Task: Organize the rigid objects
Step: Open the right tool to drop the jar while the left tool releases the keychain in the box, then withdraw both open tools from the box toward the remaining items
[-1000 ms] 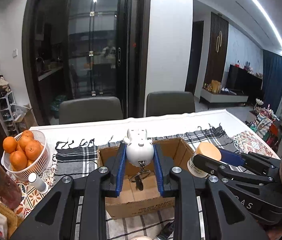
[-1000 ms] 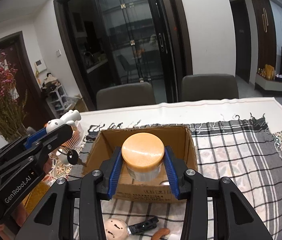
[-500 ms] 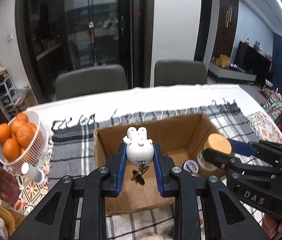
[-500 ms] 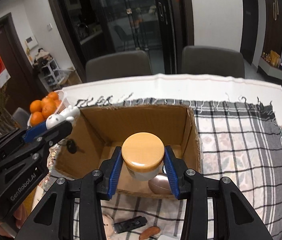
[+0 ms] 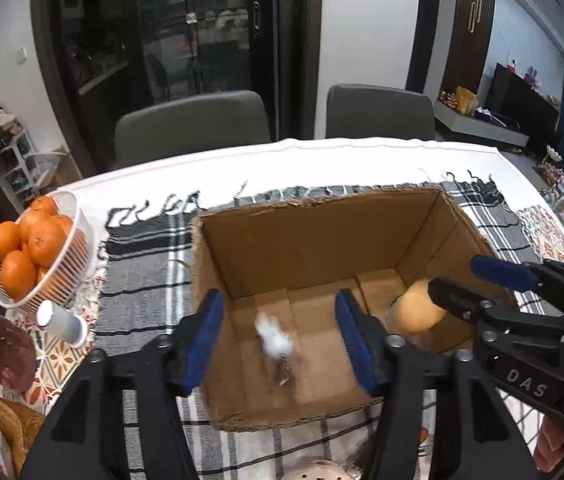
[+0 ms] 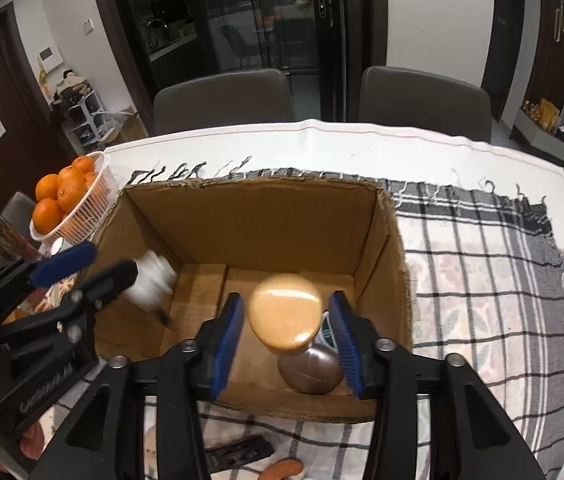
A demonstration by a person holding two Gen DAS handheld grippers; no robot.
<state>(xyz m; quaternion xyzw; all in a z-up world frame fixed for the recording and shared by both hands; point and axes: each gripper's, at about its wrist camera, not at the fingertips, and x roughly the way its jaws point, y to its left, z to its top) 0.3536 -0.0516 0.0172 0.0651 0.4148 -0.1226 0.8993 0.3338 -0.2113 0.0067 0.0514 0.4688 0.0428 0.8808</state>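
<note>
An open cardboard box (image 5: 322,240) stands on the checked cloth; it also shows in the right wrist view (image 6: 265,216). My left gripper (image 5: 277,336) is open over the box. A white figure keychain (image 5: 275,340), blurred, is below it inside the box, free of the pads. It shows blurred in the right wrist view (image 6: 153,284). My right gripper (image 6: 286,332) is open over the box's right side. The jar with the tan lid (image 6: 286,316), blurred, sits between the pads without touching them; it also shows in the left wrist view (image 5: 414,312).
A brown rounded object (image 6: 310,368) and a green-labelled item lie in the box. A white basket of oranges (image 5: 29,252) and a small white bottle (image 5: 61,320) stand left of the box. A black clip (image 6: 237,452) and other small items lie on the cloth in front.
Both grippers moved down over the box and opened. The white keychain and the tan-lidded jar left the pads and are dropping into the box.
</note>
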